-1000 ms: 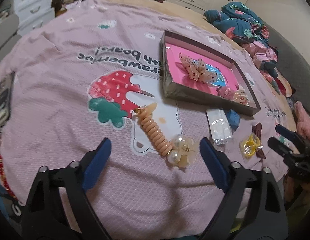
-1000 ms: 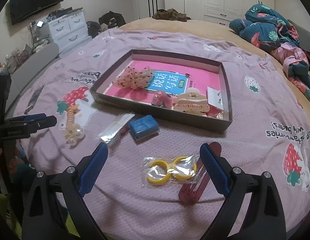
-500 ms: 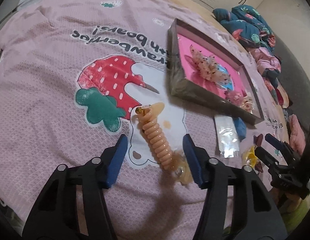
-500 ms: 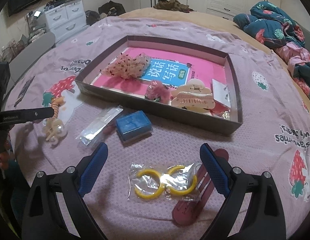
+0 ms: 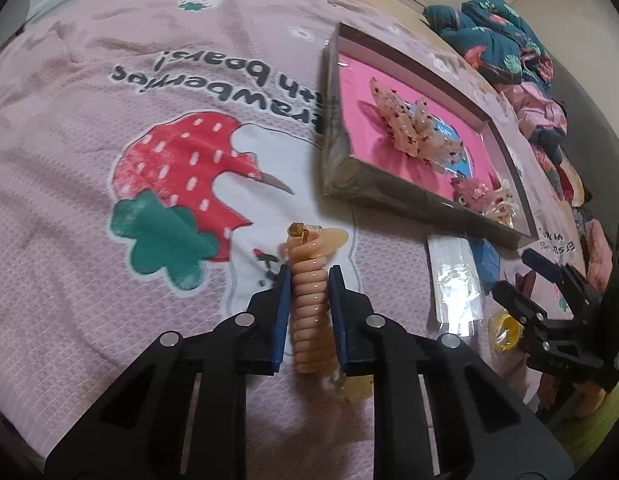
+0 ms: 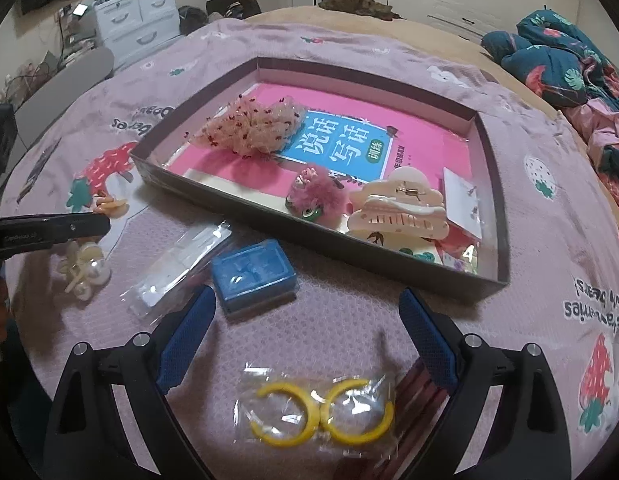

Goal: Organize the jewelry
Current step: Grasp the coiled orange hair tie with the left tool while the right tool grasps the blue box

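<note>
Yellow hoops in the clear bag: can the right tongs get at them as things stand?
Probably yes. The right tongs stand open just above the bagged yellow hoops, with nothing lying over them; only the dark red clip lies alongside, partly under the bag's edge.

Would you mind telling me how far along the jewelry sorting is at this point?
Partly done. The tray already holds a dotted scrunchie, a fuzzy pink clip, a cream claw clip and an earring card. In hand: the left tool is closing around the peach spiral hair tie. Left on the bedspread: bagged yellow hoops under the open right tool, a blue box and a clear packet.
</note>
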